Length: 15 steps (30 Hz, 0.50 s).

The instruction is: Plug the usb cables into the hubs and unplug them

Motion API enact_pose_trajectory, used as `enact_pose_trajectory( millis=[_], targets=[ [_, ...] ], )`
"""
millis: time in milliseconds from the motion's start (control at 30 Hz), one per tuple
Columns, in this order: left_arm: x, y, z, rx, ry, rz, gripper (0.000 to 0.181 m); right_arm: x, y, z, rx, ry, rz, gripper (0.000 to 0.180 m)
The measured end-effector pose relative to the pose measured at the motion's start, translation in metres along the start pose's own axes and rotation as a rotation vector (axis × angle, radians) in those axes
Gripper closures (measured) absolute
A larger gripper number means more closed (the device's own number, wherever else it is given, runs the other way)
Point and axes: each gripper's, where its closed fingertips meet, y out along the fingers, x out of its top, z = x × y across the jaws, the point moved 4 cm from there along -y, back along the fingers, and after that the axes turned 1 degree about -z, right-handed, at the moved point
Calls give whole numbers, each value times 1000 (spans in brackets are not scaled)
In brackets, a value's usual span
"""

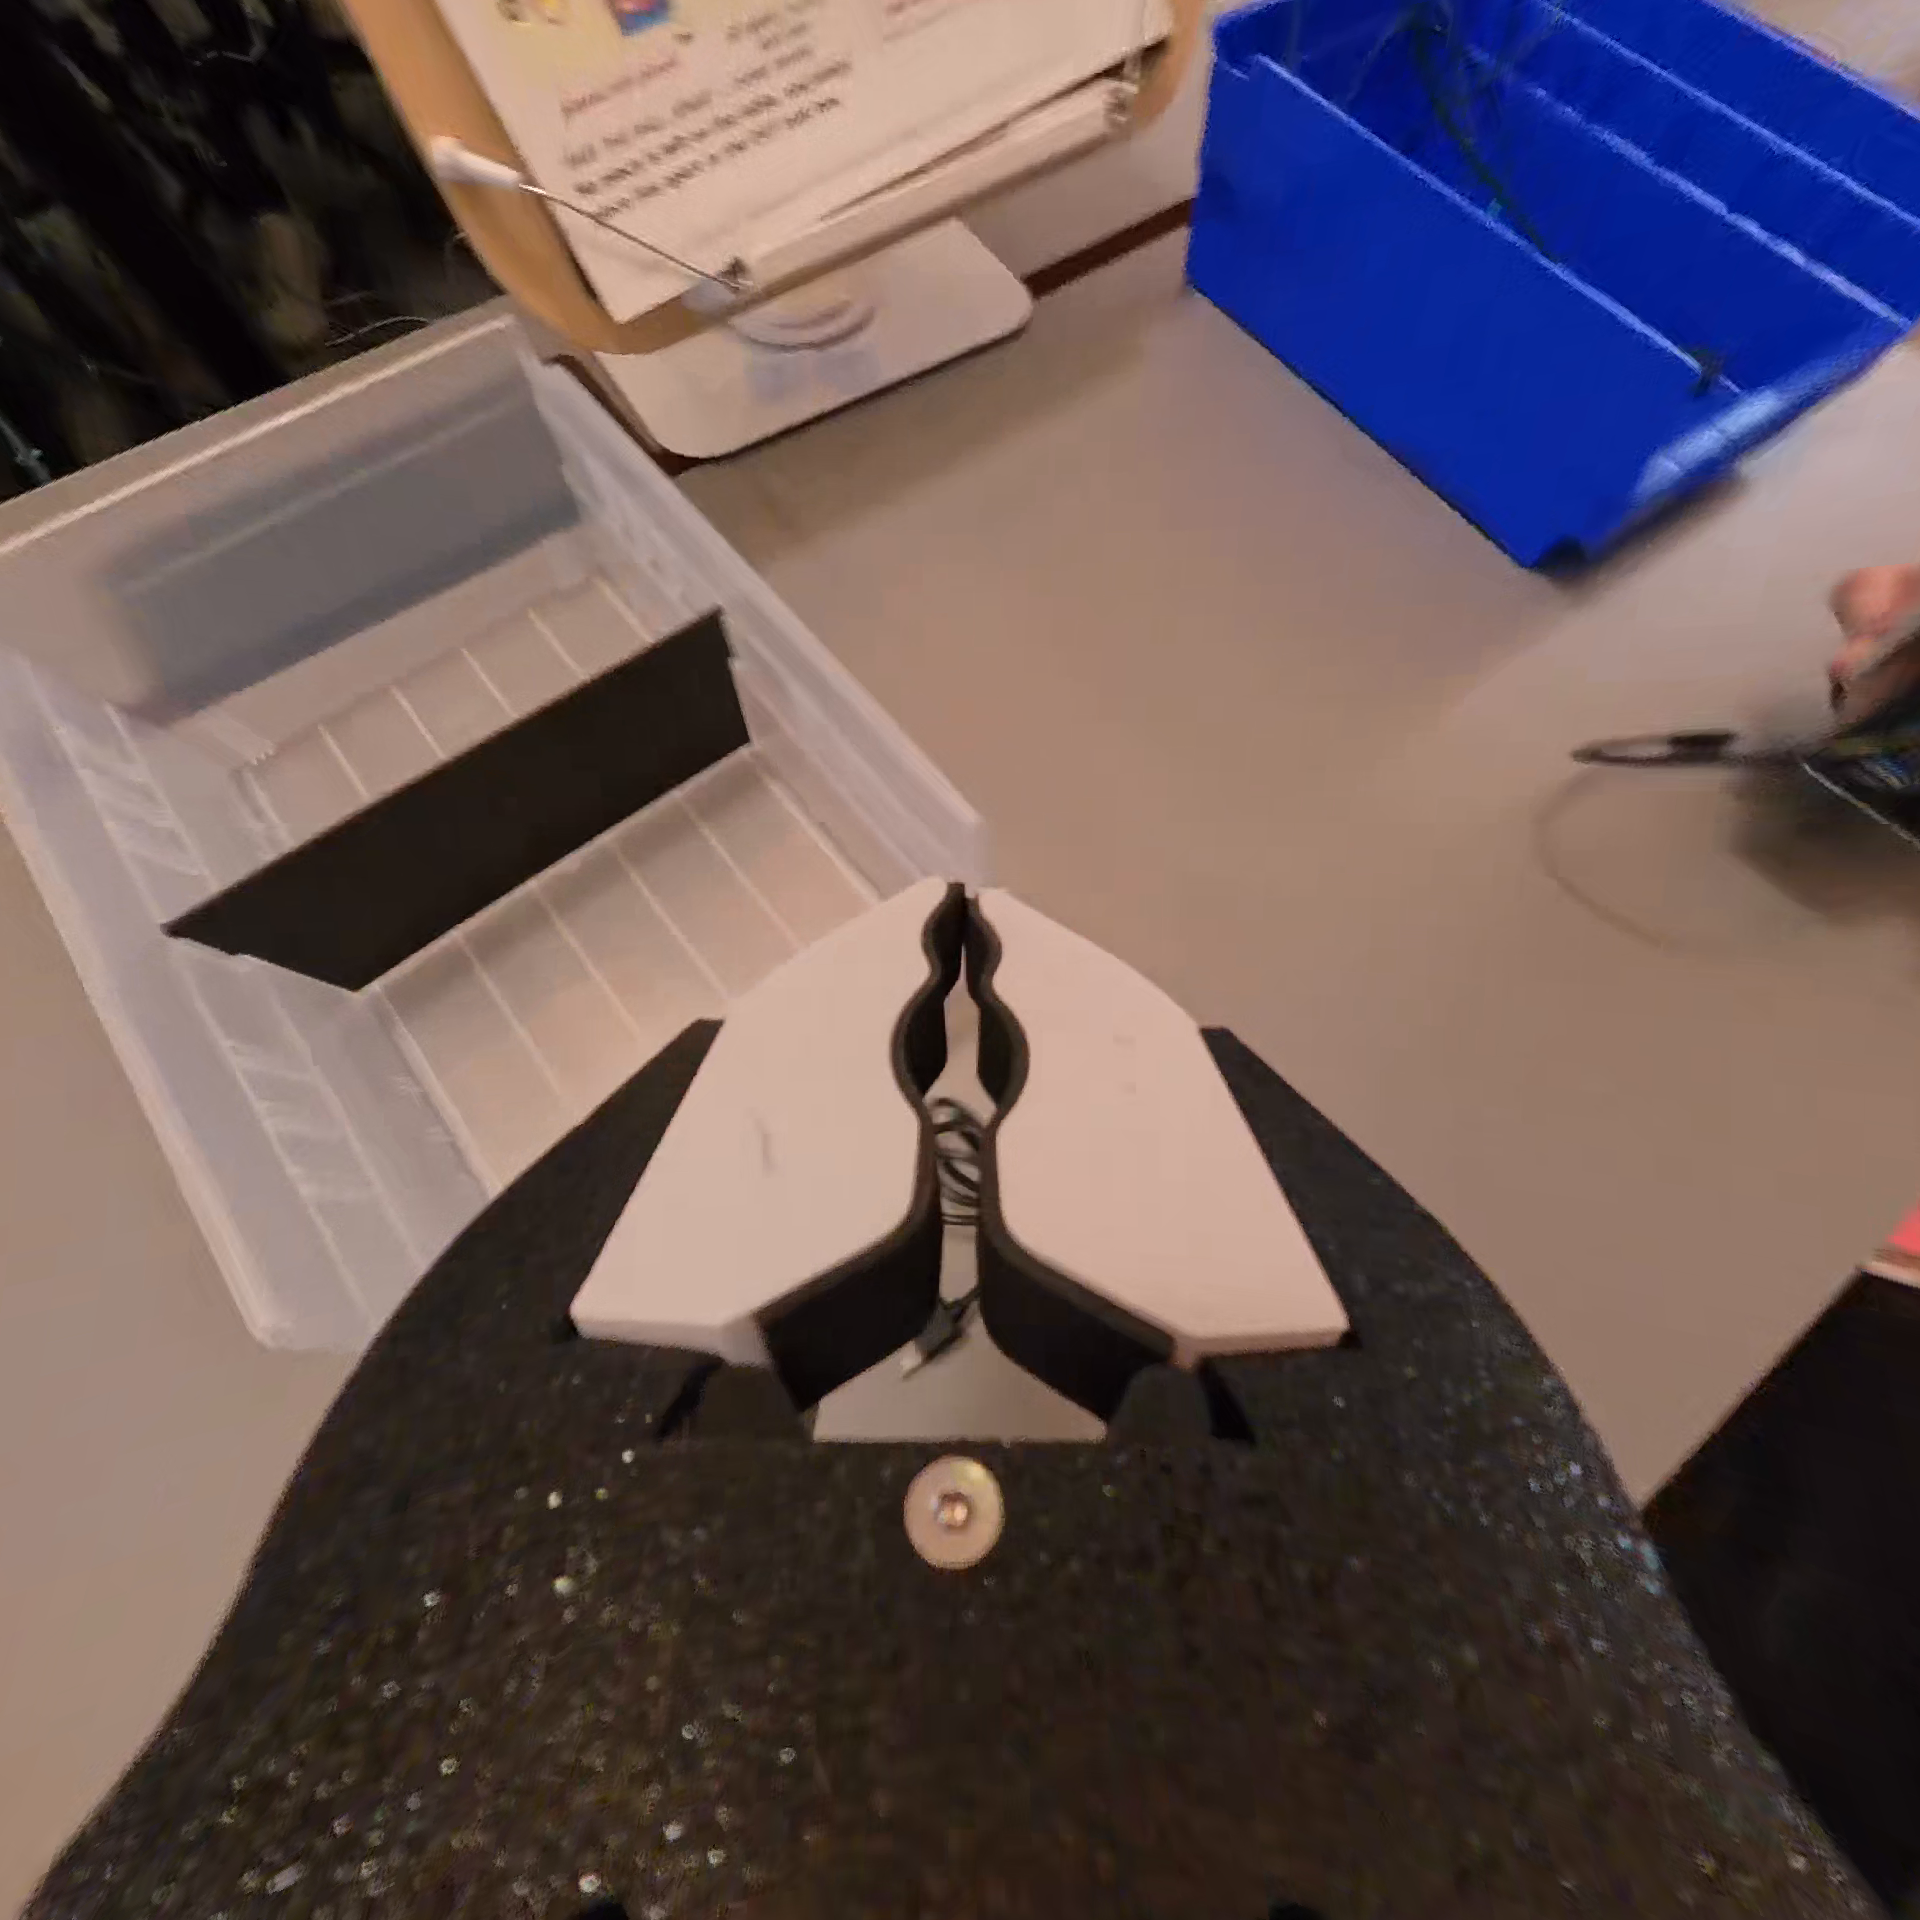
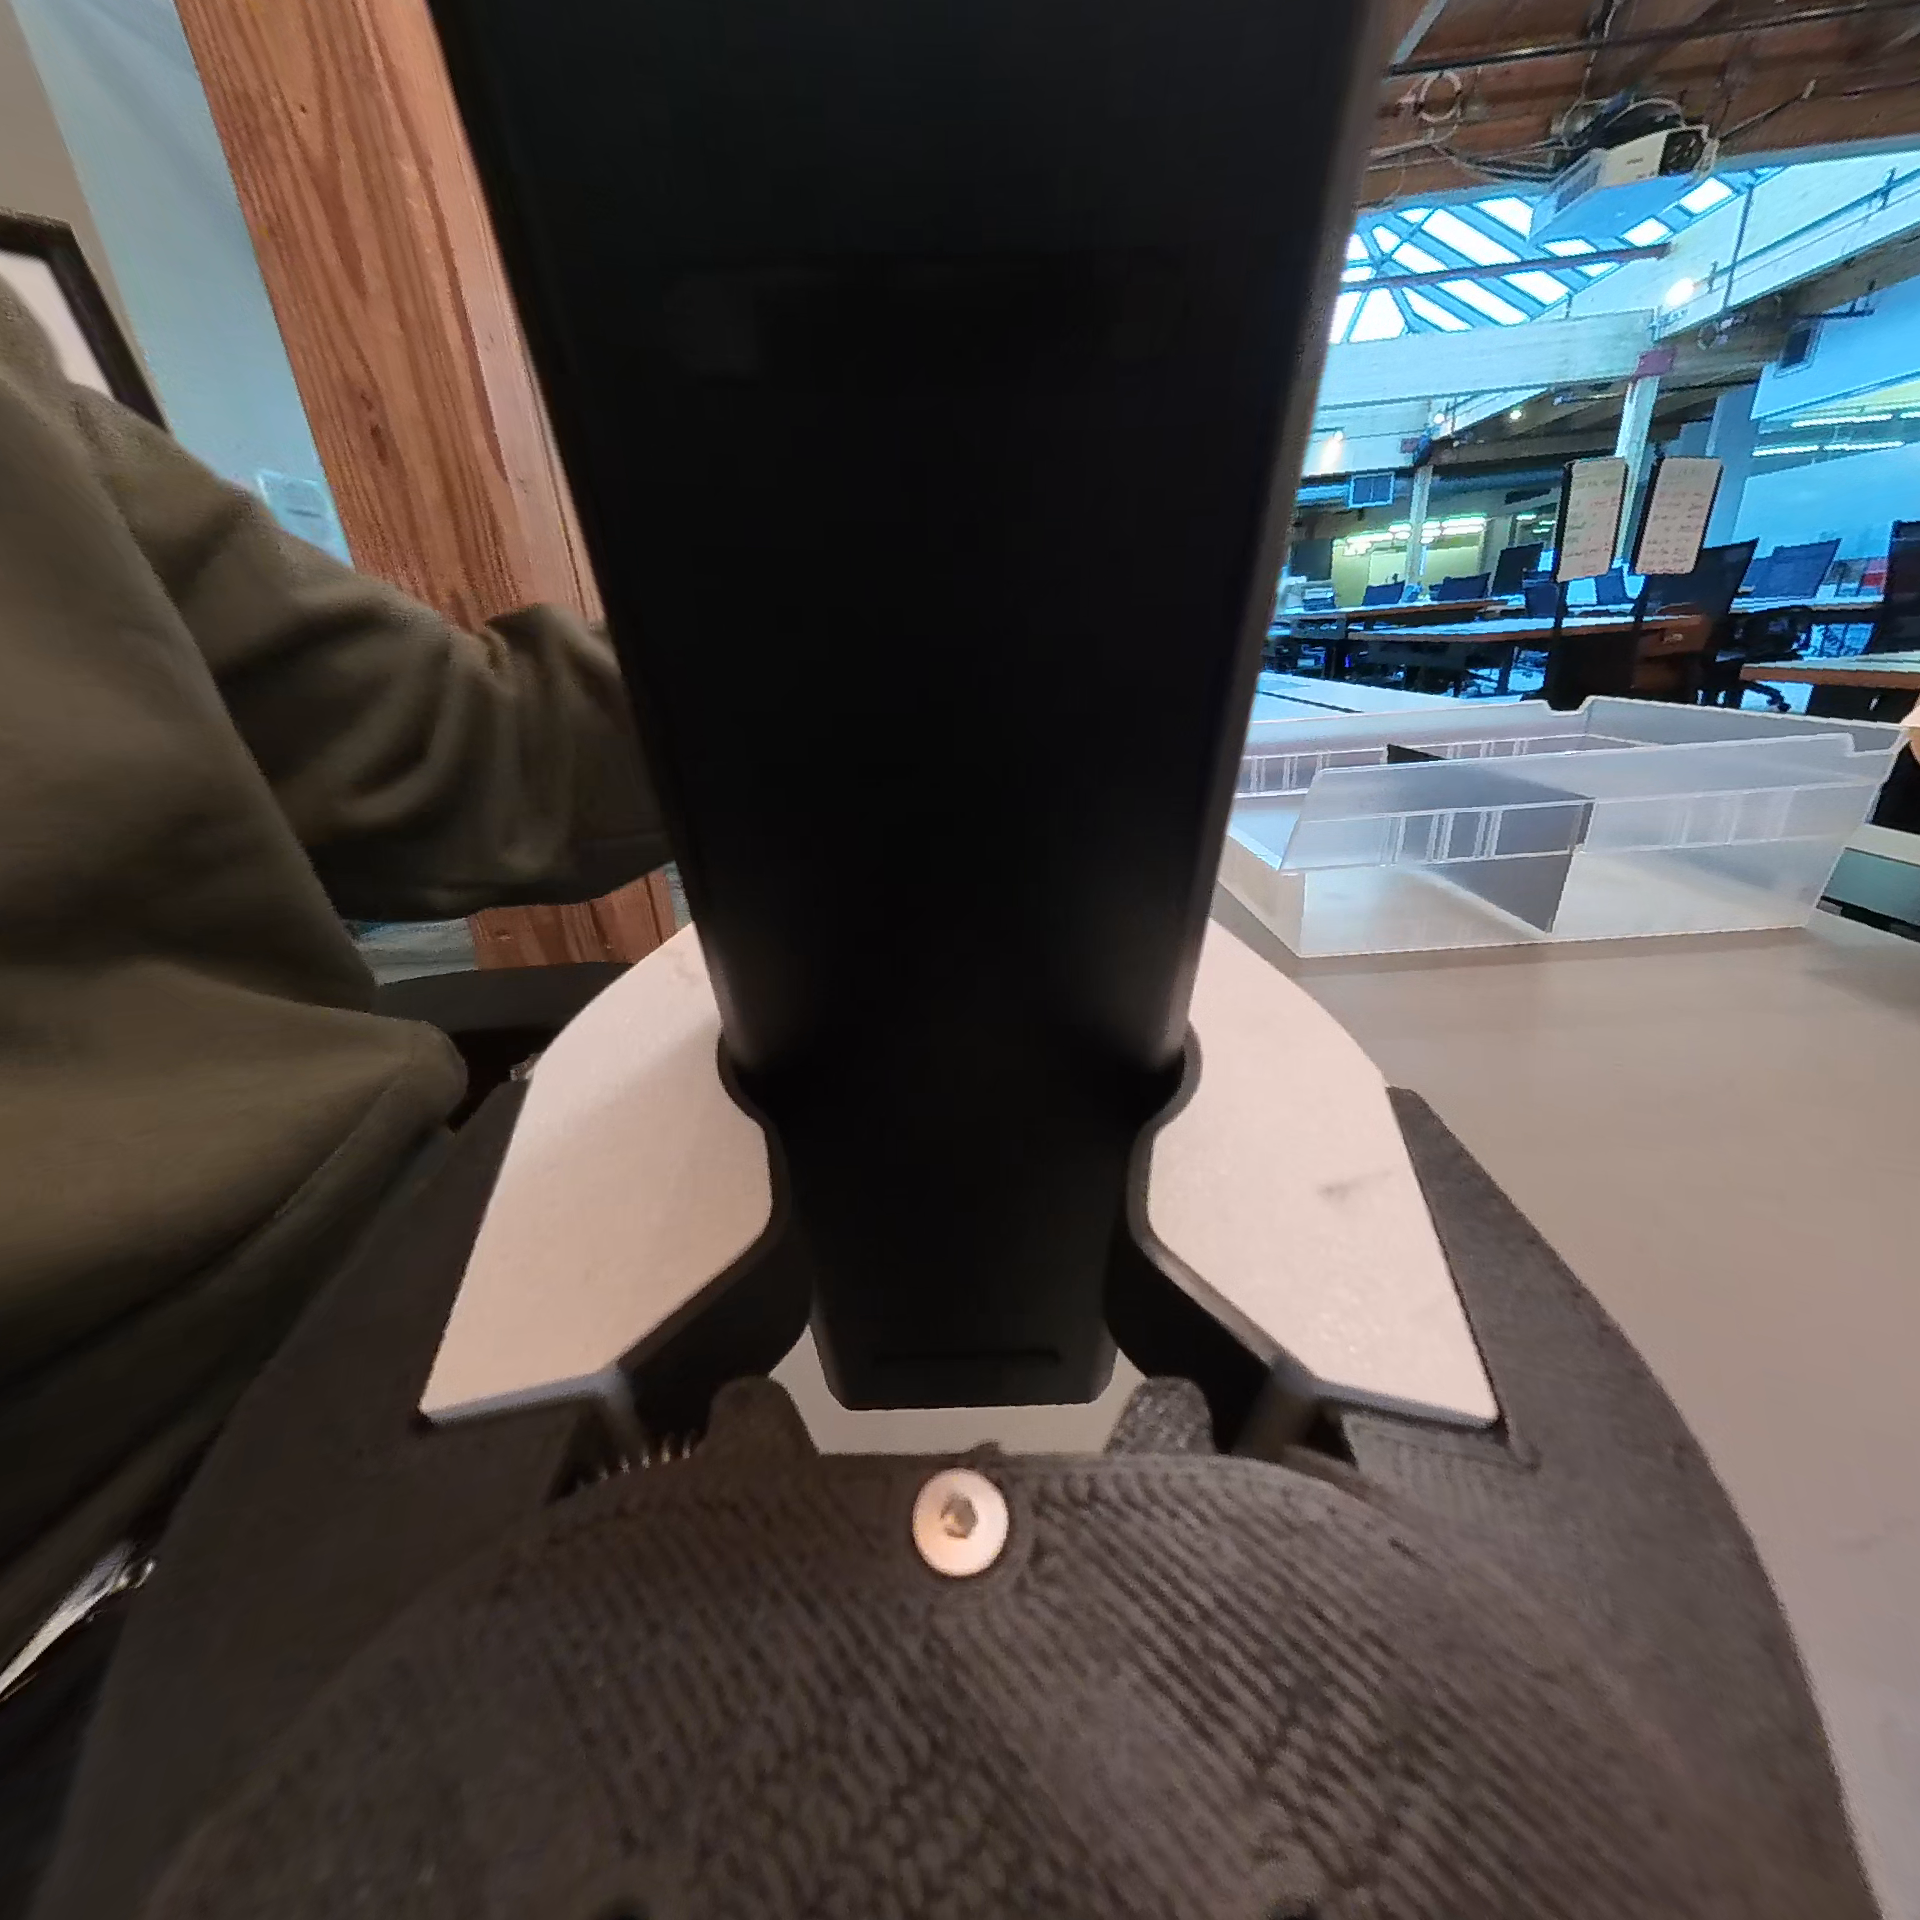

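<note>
In the left wrist view my left gripper (image 1: 961, 909) is shut, its fingertips touching. A thin black USB cable (image 1: 948, 1164) sits bunched in the narrow gap between the pads, with its small plug (image 1: 932, 1351) hanging near the gripper's base. In the right wrist view my right gripper (image 2: 956, 1049) is shut on a long flat black hub (image 2: 935, 623). The hub stands up between the fingers and fills the middle of that view. At the right edge of the left wrist view, a hand (image 1: 1875, 623) holds a blurred dark object with a black cable loop (image 1: 1621, 821) trailing on the table.
A clear plastic bin (image 1: 623, 582) with a black divider (image 1: 468, 821) lies just left of my left gripper; it also shows in the right wrist view (image 2: 1662, 904). A blue bin (image 1: 1455, 343) stands at the back right. A paper sign on a white stand (image 1: 821, 312) is behind. A person's green sleeve (image 2: 260, 727) is at the left.
</note>
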Motion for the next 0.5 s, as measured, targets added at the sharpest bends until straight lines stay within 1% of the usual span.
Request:
enact_pose_trajectory(
  millis=[33, 133, 267, 300, 367, 400, 433, 467, 500],
  targets=[
    [-8, -4, -9, -2, 31, 20, 181, 0, 0, 1, -5, -3, 3, 107],
    [-53, -8, -19, 75, 51, 187, 178, -2, 1, 5, -27, -33, 25, 105],
    [-114, -4, -34, 111, 20, 236, 169, -6, 3, 14, -35, -83, 71, 107],
    [-130, -1, -35, 135, -29, 263, 167, -7, 4, 15, -34, -89, 83, 107],
    [-153, 6, -32, 242, -211, 294, 162, -10, 7, 14, -28, -80, 112, 107],
    [-157, 10, -33, 285, -310, 267, 159, -11, 8, 14, -30, -79, 121, 107],
    [-157, 15, -37, 286, -393, 227, 155, -11, 8, 14, -26, -81, 123, 107],
    [-156, 19, -41, 289, -458, 203, 150, -11, 8, 15, -25, -82, 121, 107],
    [-157, 23, -39, 325, -506, 210, 144, -10, 8, 14, -26, -82, 116, 107]
  ],
)
